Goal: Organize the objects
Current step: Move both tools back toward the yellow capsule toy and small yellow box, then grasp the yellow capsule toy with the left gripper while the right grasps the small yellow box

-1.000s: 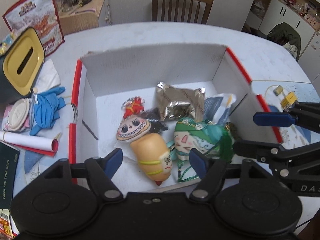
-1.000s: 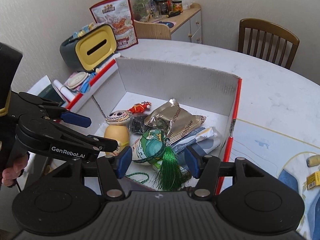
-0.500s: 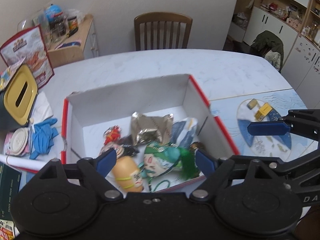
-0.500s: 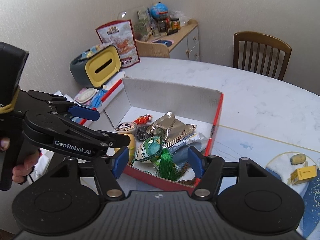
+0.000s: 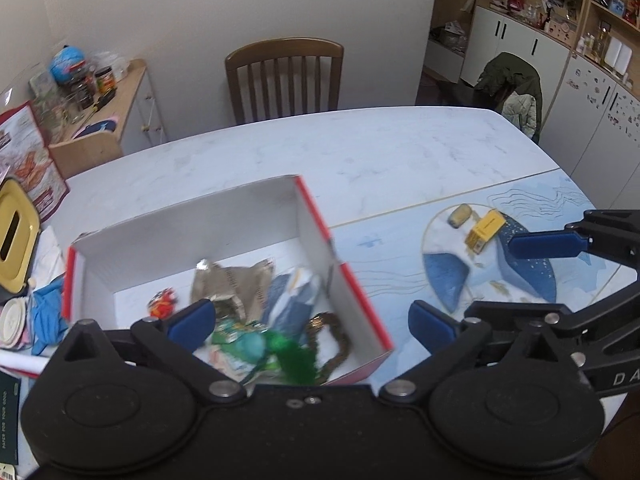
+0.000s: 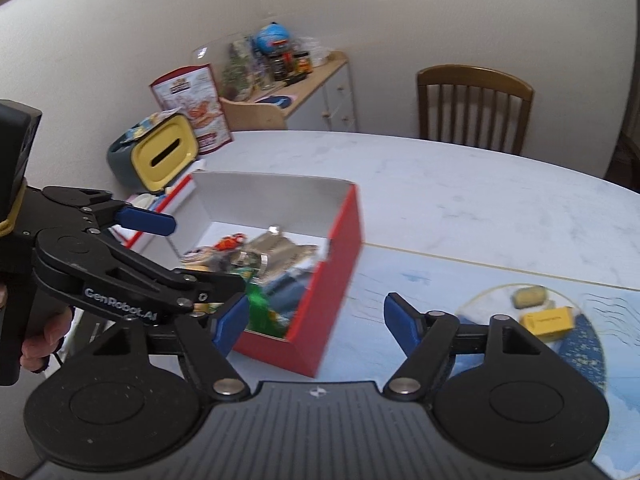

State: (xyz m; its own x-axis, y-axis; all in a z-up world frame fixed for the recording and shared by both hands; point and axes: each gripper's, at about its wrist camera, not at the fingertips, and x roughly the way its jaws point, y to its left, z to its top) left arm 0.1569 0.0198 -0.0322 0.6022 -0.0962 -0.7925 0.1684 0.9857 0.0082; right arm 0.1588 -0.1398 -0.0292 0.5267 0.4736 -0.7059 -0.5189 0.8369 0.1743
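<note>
left wrist: my left claw hangs spread and empty above the red box of trinkets. right wrist: my right claw gapes empty; the yellow carton (on the bench mat) looks next.

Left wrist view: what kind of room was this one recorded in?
Most likely a home dining or kitchen area. A wooden chair stands at a large pale table, white cupboards with cluttered open shelves line the far wall, and a jacket hangs over another chair.
</note>
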